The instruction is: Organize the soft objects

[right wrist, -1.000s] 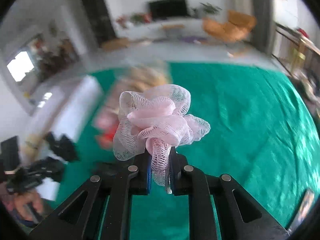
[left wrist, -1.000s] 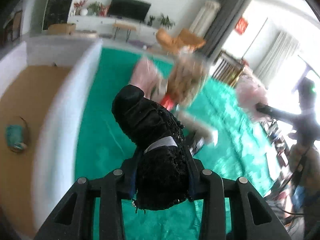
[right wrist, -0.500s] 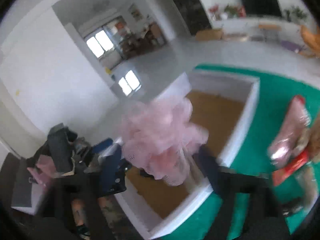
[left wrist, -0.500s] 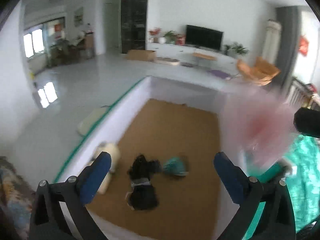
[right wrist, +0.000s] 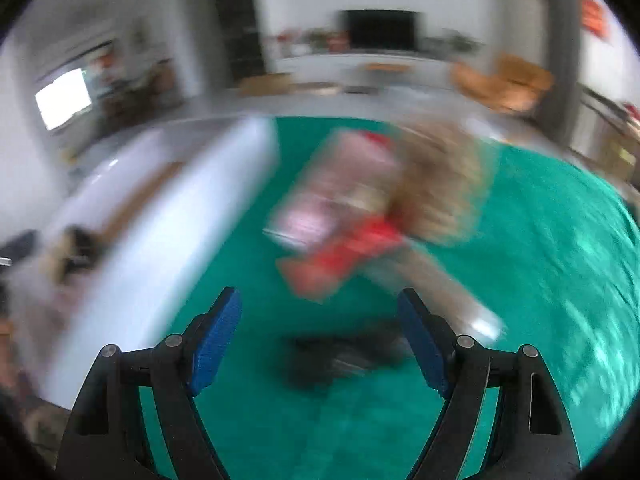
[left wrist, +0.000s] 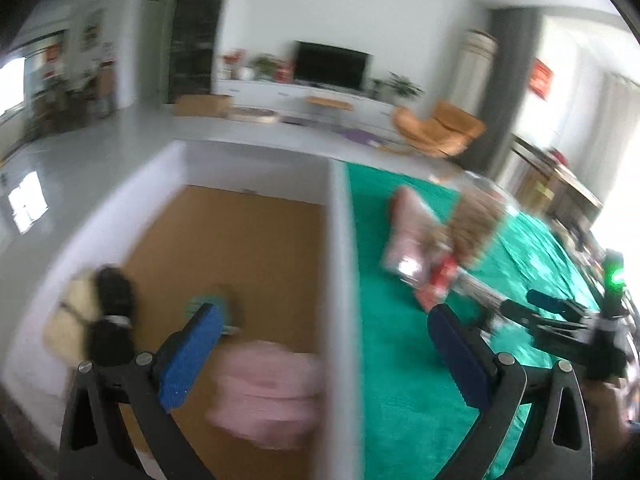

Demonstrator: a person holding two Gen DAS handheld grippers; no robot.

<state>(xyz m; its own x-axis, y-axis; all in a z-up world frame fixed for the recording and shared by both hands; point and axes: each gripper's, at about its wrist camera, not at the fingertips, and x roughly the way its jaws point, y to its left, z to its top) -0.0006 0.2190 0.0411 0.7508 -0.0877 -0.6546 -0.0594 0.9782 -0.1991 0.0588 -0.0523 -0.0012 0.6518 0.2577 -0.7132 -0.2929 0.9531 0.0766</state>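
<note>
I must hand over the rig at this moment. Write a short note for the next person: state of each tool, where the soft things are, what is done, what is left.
Left tool: open, empty, over the white box wall.
Right tool: open, empty, over the green cloth.
Both have just been opening; nothing is between the jaws.
Done: in the box lie the pink mesh puff, black fabric piece, cream plush item and a small teal item.
Left: the blurred pile of packets and a dark item on the cloth; too blurred to name.
</note>
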